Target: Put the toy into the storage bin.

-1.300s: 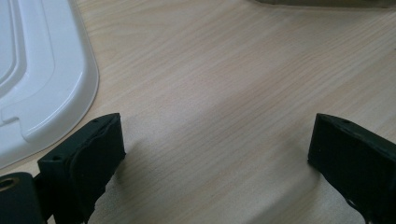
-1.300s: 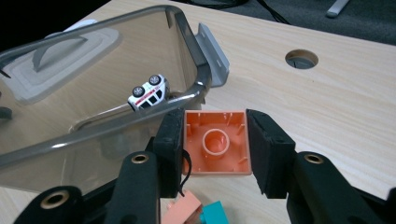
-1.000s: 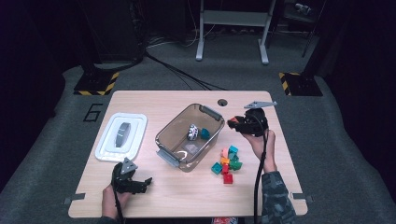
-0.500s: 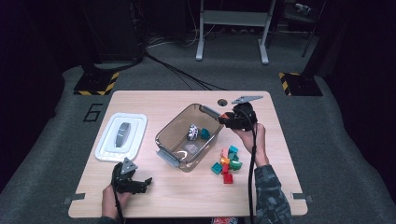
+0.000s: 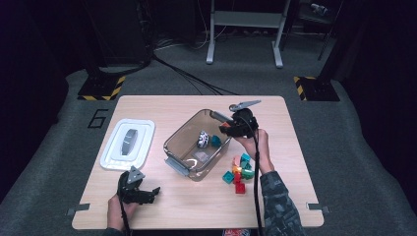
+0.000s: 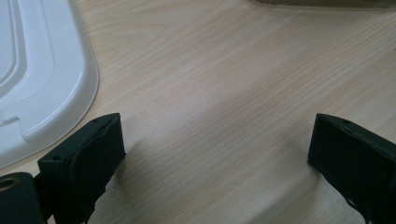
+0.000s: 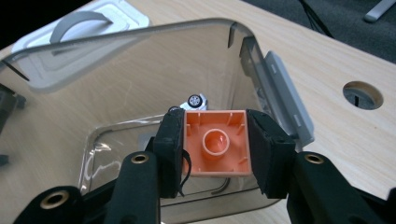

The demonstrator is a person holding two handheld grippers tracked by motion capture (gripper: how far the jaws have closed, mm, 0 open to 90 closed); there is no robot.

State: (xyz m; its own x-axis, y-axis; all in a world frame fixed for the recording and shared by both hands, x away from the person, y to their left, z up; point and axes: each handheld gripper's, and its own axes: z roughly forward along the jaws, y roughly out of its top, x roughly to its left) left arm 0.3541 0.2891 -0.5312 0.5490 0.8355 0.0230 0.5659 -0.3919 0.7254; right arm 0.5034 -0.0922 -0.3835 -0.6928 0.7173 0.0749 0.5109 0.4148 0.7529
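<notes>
While the right gripper (image 7: 215, 144) pinches the orange block (image 7: 216, 142) over the bin (image 5: 172, 147), carry inward past the rim, lower near the toy car (image 5: 203, 139), then release; leave the left gripper (image 5: 147, 192) wide open, empty, on the table (image 6: 224, 84).

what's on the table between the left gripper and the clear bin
Nothing: in the high view, only bare wooden tabletop separates the left gripper from the clear bin.

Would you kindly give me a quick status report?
Right gripper shut on orange block above clear bin. Left gripper open on table. Nothing in the way.
</notes>
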